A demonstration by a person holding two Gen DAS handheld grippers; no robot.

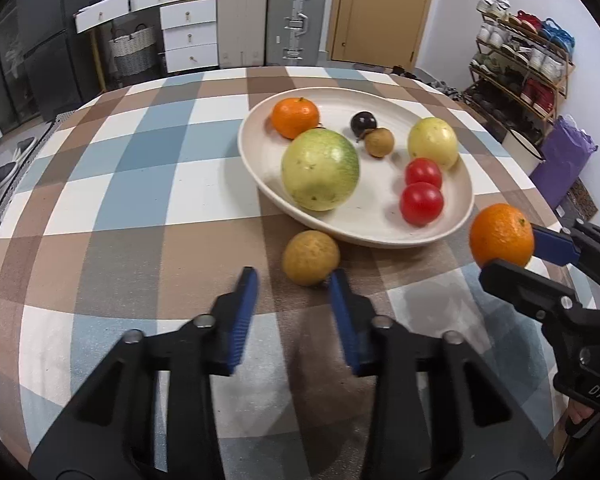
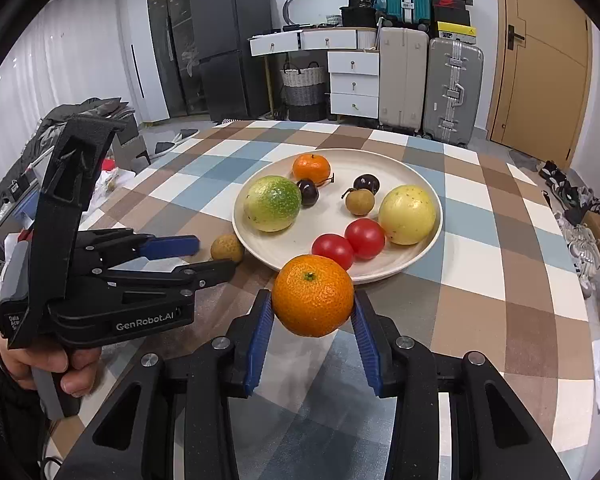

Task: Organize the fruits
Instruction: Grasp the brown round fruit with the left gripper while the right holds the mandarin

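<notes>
Both our right gripper's (image 2: 313,307) blue pads pinch an orange (image 2: 313,295) just short of the plate's (image 2: 412,264) near rim; our left gripper's (image 1: 294,280) fingers stand apart, nothing between them, a brown longan (image 1: 310,257) just ahead beside the plate. Checked tablecloth (image 1: 120,208) lies bare leftward.

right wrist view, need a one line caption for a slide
Right gripper holds an orange in front of the fruit plate while the left gripper reaches a small brown fruit.

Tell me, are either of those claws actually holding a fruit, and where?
The right gripper holds an orange, its pads pressing the fruit's two opposite sides. The left gripper holds nothing; the small brown fruit lies beyond its fingertips.
</notes>
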